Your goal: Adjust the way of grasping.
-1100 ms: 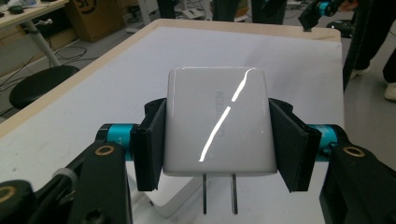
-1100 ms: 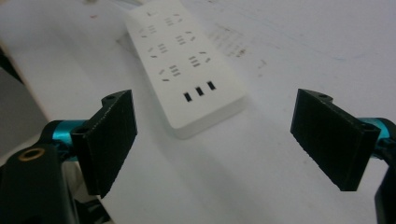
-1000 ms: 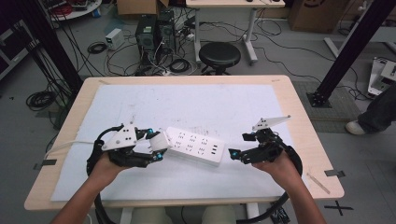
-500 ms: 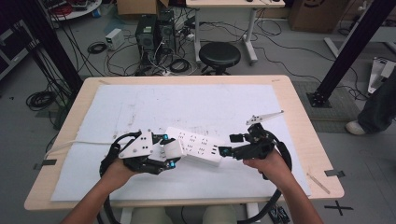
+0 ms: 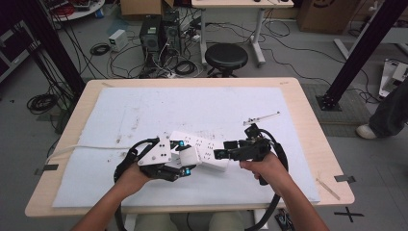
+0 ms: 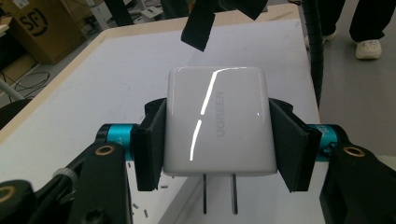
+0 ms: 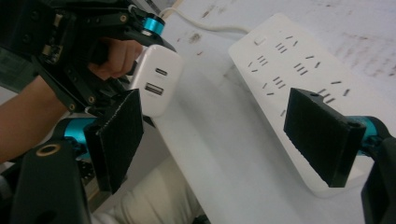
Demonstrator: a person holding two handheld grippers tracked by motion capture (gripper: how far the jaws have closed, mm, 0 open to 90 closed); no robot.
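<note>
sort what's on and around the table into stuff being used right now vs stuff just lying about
In use:
- white charger, clamped in the left gripper
- white power strip
- right gripper, jaws open around the strip's end

Lying about:
- black stool
- computer tower
- floor cables

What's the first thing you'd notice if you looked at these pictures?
A shiny white charger squeezed between the pads of the left hand-held gripper, with its two metal prongs sticking out. Right beside it, in the middle of the table, lies a long white power strip, and the right hand-held gripper stands open around its end.
</note>
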